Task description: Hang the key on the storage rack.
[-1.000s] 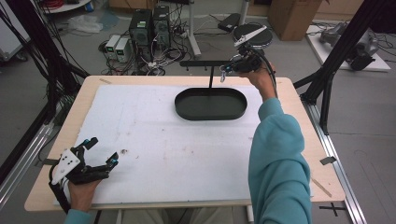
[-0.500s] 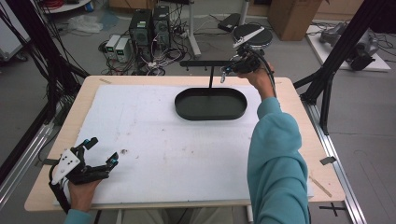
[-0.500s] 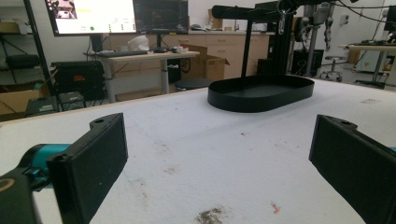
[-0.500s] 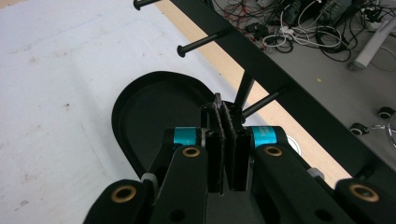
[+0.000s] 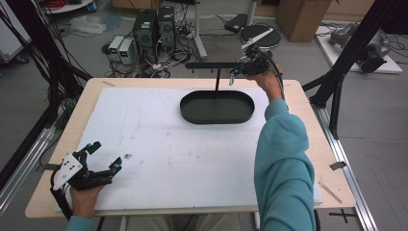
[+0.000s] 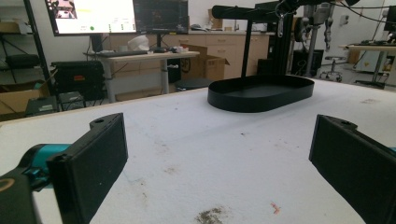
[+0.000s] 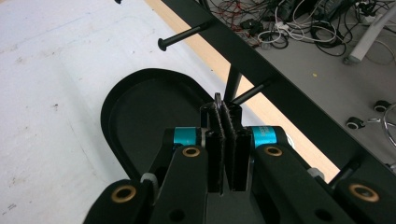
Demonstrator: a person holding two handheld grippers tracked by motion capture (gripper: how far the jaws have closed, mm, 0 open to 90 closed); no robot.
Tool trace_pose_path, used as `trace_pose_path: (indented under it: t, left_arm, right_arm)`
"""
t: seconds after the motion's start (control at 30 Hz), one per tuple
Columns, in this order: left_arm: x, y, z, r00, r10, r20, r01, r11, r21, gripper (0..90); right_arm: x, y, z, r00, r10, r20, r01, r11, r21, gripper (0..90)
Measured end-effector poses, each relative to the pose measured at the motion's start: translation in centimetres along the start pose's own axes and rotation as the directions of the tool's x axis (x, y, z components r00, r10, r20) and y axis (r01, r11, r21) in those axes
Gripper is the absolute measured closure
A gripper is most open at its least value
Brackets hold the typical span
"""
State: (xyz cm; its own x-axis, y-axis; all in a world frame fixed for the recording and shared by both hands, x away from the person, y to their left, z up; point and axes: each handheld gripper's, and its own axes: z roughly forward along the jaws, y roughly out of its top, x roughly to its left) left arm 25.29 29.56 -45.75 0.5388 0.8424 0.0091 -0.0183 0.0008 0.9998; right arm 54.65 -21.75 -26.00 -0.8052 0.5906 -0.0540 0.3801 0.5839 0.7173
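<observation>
Two grippers, high view: left gripper (image 5: pixel 103 156) sits low at the near left corner of the white table (image 5: pixel 154 139), jaws spread wide and holding nothing; right gripper (image 5: pixel 234 72) is raised at the far edge, by the right end of the crossbar
Stand, high view: black oval tray (image 5: pixel 216 107) lies on the far half of the table, a thin post (image 5: pixel 217 79) rises from its far side and carries a horizontal crossbar (image 5: pixel 211 64)
Sleeve, high view: teal sleeve (image 5: pixel 281 163) reaches from the near edge toward the right gripper
Left gripper view: both black pads (image 6: pixel 95 163) stand far apart over the stained white surface; the tray (image 6: pixel 261 93) lies well ahead, with the post (image 6: pixel 246 49) and crossbar (image 6: pixel 243 13) above it
Right gripper view: jaws nearly closed on a thin dark piece (image 7: pixel 218 100) sticking up between them, possibly a small ring or hook, too small to tell
Pegs, right gripper view: the crossbar (image 7: pixel 261 70) runs diagonally just beyond the jaw tips, two pegs (image 7: pixel 182 37) jut from it, the tray (image 7: pixel 149 121) lies below
</observation>
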Motion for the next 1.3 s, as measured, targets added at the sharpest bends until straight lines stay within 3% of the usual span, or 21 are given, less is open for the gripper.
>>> trace_pose_path:
  t: [1.13, 1.23, 1.3]
  left_arm:
    - [0.0, 0.0, 0.0, 1.0000, -0.002, 0.002, 0.002, 1.0000, 0.001, 4.8]
    - [0.0, 0.0, 0.0, 1.0000, -0.001, 0.001, 0.001, 1.0000, 0.000, 4.9]
    - [0.0, 0.0, 0.0, 1.0000, -0.001, 0.002, 0.001, 1.0000, 0.000, 4.9]
  right_arm:
    - [-1.1, 0.6, 1.0, 0.9982, 0.000, 0.059, 0.000, 1.000, 0.002, 88.2]
    - [-1.2, 0.6, 1.0, 0.9976, 0.026, 0.064, -0.024, 0.999, -0.024, 81.1]
    - [-1.1, 0.5, 1.0, 0.9964, 0.030, 0.080, -0.028, 0.999, -0.027, 65.9]
